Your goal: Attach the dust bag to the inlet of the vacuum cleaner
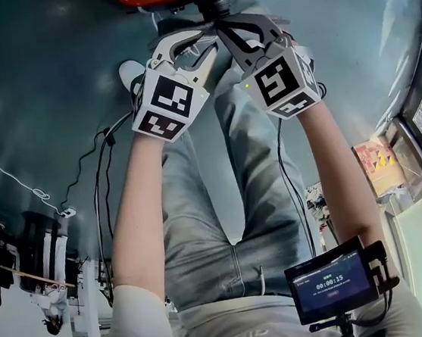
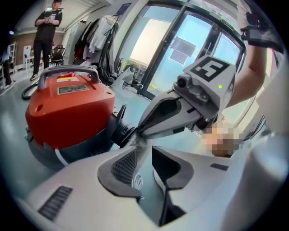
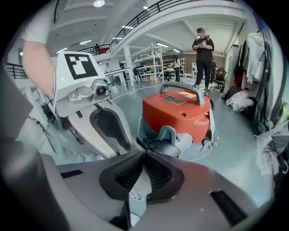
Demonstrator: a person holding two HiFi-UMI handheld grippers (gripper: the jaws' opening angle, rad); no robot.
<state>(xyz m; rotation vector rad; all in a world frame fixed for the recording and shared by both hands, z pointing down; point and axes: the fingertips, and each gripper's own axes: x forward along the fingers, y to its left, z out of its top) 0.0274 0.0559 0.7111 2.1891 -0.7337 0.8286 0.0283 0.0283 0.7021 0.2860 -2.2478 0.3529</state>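
Red vacuum cleaner point(image 3: 177, 110) turns its inlet point(image 3: 163, 145) towards both hands, likely for fitting. Right gripper point(image 3: 143, 153) has fingers pressed together just before it; left gripper point(image 2: 145, 152) has fingers spread, empty. No dust bag shows.

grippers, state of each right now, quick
left gripper: open, jaws apart, nothing between them.
right gripper: shut, jaws together; no held thing can be made out.
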